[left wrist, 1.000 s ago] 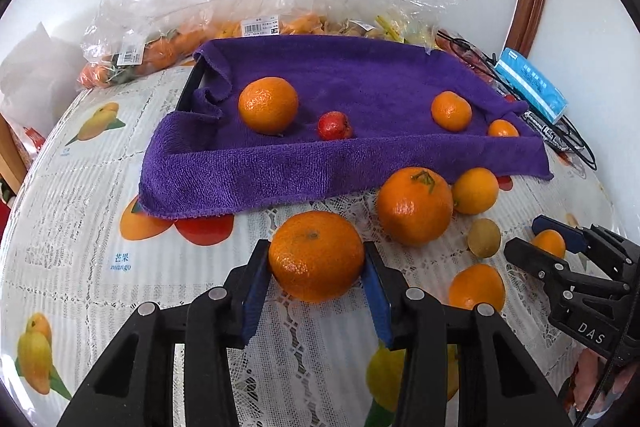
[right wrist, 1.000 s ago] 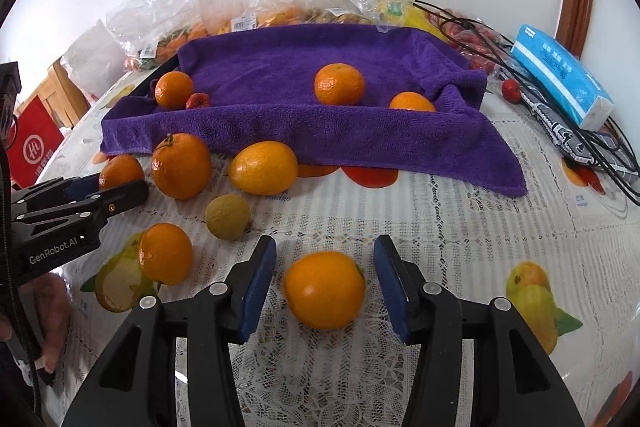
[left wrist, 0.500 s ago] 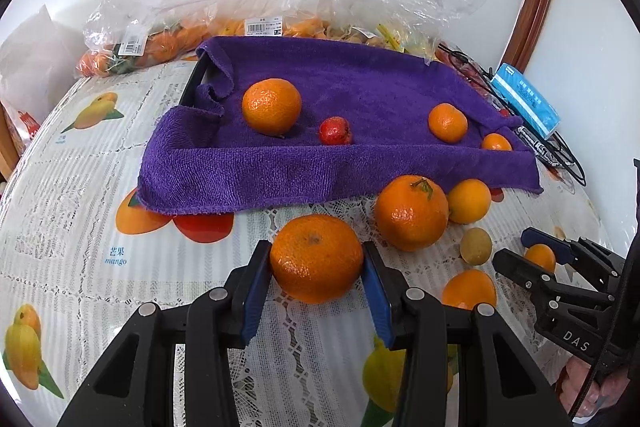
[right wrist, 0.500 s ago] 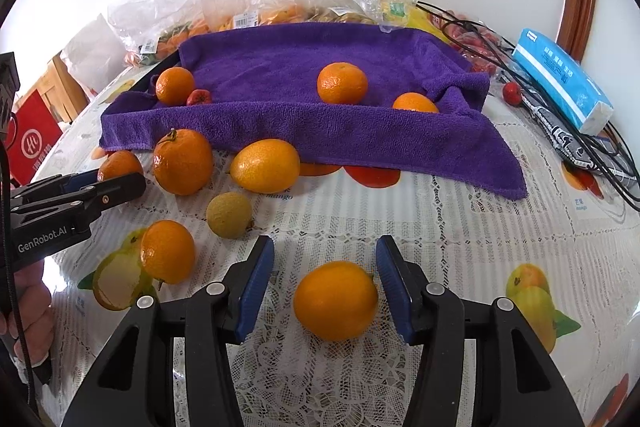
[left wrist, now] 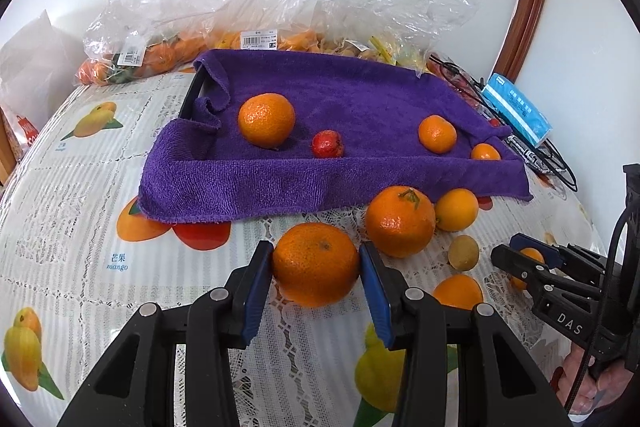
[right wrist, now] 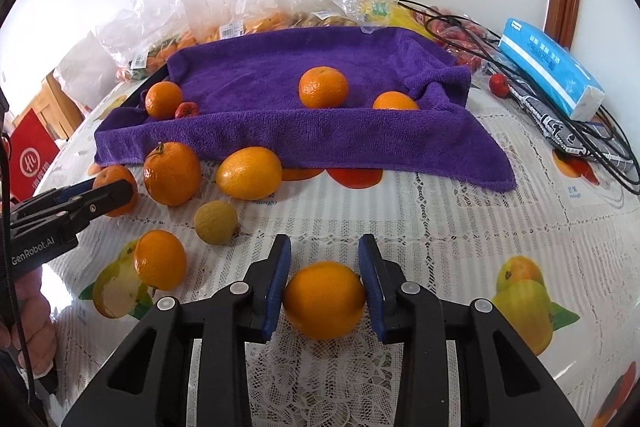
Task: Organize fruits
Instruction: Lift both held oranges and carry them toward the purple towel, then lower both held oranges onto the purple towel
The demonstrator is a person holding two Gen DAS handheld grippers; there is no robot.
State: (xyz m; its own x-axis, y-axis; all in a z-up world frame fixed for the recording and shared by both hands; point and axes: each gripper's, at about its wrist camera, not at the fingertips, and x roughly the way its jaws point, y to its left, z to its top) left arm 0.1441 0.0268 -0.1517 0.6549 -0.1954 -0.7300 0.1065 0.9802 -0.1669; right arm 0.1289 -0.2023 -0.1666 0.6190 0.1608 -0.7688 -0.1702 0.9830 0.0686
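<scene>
Ahead of my fingers, the purple towel (right wrist: pixel 304 135) hid the lower half of one orange (right wrist: pixel 394 101) behind its raised front fold. The fruit inside the plastic bags (left wrist: pixel 280 7) beyond was too blurred to name. My hand (left wrist: pixel 592 383) was cut off.

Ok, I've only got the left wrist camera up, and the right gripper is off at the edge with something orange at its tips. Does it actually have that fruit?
Observer: In the right wrist view the right gripper is closing its jaws on a small orange. Both blue pads already touch its sides.
Operator: Good. Is any fruit loose past the right end of the towel? My view is cluttered there.
Observer: Yes, a small red fruit lies off the purple towel, just left of the blue tissue pack.
</scene>
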